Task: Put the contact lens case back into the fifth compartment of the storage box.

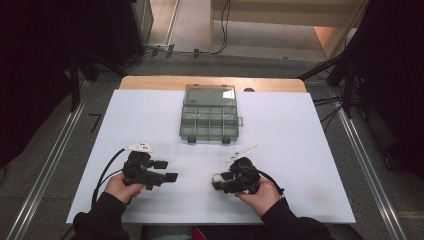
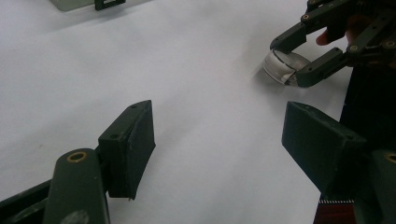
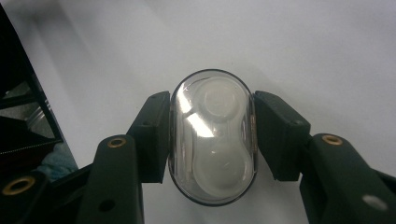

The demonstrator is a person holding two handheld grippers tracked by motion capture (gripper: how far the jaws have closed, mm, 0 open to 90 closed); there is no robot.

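Clear oval case (image 3: 212, 137), transparent, with two round white wells inside, one above the other; clamped by its long sides between the jaws of the right gripper (image 3: 210, 140), both pads pressed flat on the plastic. Seen from the high view at the near right of the white tabletop (image 1: 150, 107), at the tip of the right gripper (image 1: 218, 182), pointing toward the table's middle, held by a hand (image 1: 260, 195) in a dark sleeve. Seen again from the left gripper view as a pale rounded case (image 2: 282, 67) between the two dark jaws of the right gripper (image 2: 299, 60), low over the white surface. Left gripper (image 1: 166, 170) at the near left, well apart from the case, jaws standing wide with bare tabletop between them; same wide gap in its own view (image 2: 219, 144). Compartment box (image 1: 209, 119), smoky clear plastic, lid raised at the back, at the far middle of the tabletop, apart from both grippers.
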